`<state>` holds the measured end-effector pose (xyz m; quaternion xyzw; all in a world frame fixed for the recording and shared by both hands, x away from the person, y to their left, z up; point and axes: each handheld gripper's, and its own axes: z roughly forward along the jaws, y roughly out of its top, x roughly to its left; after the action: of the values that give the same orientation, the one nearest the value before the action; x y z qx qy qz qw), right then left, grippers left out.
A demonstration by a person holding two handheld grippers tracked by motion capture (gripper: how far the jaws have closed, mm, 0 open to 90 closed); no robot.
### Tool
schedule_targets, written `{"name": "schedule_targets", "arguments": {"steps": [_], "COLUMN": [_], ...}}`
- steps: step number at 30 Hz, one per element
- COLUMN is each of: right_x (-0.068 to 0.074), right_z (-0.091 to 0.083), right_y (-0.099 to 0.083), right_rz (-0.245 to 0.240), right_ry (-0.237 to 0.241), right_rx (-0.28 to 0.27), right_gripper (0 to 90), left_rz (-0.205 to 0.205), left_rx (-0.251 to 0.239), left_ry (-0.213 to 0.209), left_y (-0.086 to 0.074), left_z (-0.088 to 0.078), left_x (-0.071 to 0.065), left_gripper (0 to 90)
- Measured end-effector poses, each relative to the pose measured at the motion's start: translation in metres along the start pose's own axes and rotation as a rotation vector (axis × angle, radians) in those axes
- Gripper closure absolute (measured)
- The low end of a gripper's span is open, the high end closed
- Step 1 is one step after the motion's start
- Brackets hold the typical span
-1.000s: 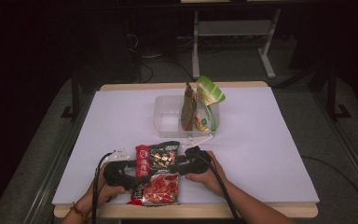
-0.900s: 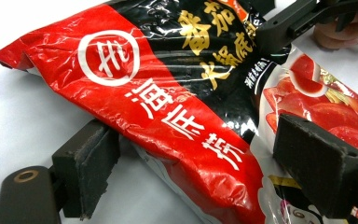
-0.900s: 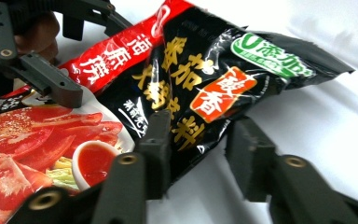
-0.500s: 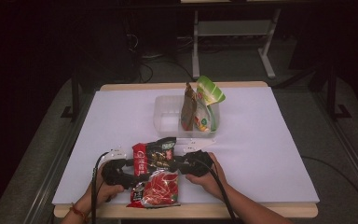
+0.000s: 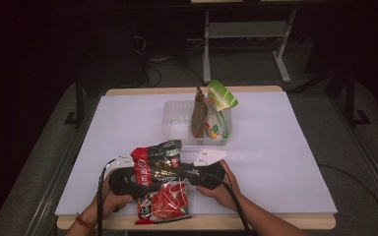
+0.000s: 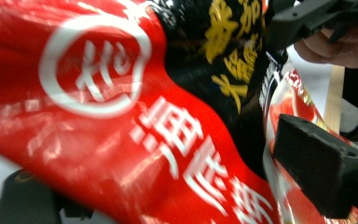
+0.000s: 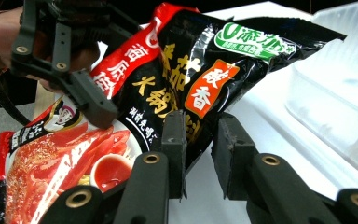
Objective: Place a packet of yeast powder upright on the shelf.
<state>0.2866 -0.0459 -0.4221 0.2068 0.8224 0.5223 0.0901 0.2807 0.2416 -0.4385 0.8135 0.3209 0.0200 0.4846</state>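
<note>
On the white table (image 5: 285, 147), a clear plastic tub (image 5: 177, 118) sits at twelve o'clock of the red-and-black hotpot sachet (image 5: 155, 160). The left gripper (image 5: 142, 184) and right gripper (image 7: 200, 144), whose jaws have just been closing, both pinch that sachet above a red sachet (image 5: 165, 204).

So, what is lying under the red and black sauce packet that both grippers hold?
Under the red and black sauce packet lies a red printed food packet on the white table. Its upper part is covered.
</note>
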Motion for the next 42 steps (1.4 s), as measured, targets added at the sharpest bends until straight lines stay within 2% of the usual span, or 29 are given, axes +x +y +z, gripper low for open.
{"name": "schedule_targets", "arguments": {"steps": [4,7,9,12,17,22,24,27,33,36,37,40,42], "right_x": [0.002,0.001,0.001,0.002,0.002,0.002,0.002,0.001,-0.002,-0.007,-0.008,-0.011,-0.012], "right_z": [-0.004,-0.010,-0.013,-0.017,-0.024,-0.032,-0.036,-0.041,-0.051,-0.059,-0.062,-0.074,-0.084], "right_y": [0.003,0.006,0.009,0.013,0.018,0.023,0.026,0.029,0.031,0.031,0.030,0.020,0.011], "right_rz": [-0.018,-0.021,-0.025,-0.028,-0.034,-0.039,-0.046,-0.040,-0.061,-0.058,-0.059,-0.072,-0.091], "right_ry": [0.002,0.003,0.006,-0.001,0.002,-0.026,-0.045,-0.053,-0.092,-0.081,-0.088,-0.091,-0.105], "right_rx": [-0.010,-0.026,-0.030,-0.038,-0.049,-0.062,-0.075,-0.085,-0.088,-0.089,-0.085,-0.049,-0.010], "right_gripper": [74.6,76.6,77.6,78.9,80.9,81.5,81.0,78.2,65.0,55.8,52.7,47.1,45.0], "left_rz": [0.006,-0.002,0.011,0.001,0.006,0.038,0.065,0.061,0.075,0.081,0.079,0.131,0.135], "left_rx": [-0.054,-0.095,-0.107,-0.119,-0.139,-0.158,-0.155,-0.159,-0.169,-0.174,-0.181,-0.199,-0.203], "left_ry": [-0.034,-0.065,-0.066,-0.072,-0.053,-0.038,-0.014,-0.015,-0.010,-0.002,-0.012,0.002,0.004], "left_y": [0.008,0.012,0.015,0.019,0.022,0.032,0.037,0.039,0.043,0.046,0.047,0.049,0.050], "left_z": [-0.007,-0.015,-0.017,-0.020,-0.021,-0.023,-0.023,-0.021,-0.021,-0.022,-0.022,-0.024,-0.024], "left_x": [-0.003,-0.003,-0.006,-0.010,-0.018,-0.028,-0.034,-0.035,-0.039,-0.040,-0.040,-0.046,-0.047], "left_gripper": [33.5,51.5,56.9,63.8,65.1,72.8,73.9,74.6,75.5,76.4,77.5,79.3,79.9]}}
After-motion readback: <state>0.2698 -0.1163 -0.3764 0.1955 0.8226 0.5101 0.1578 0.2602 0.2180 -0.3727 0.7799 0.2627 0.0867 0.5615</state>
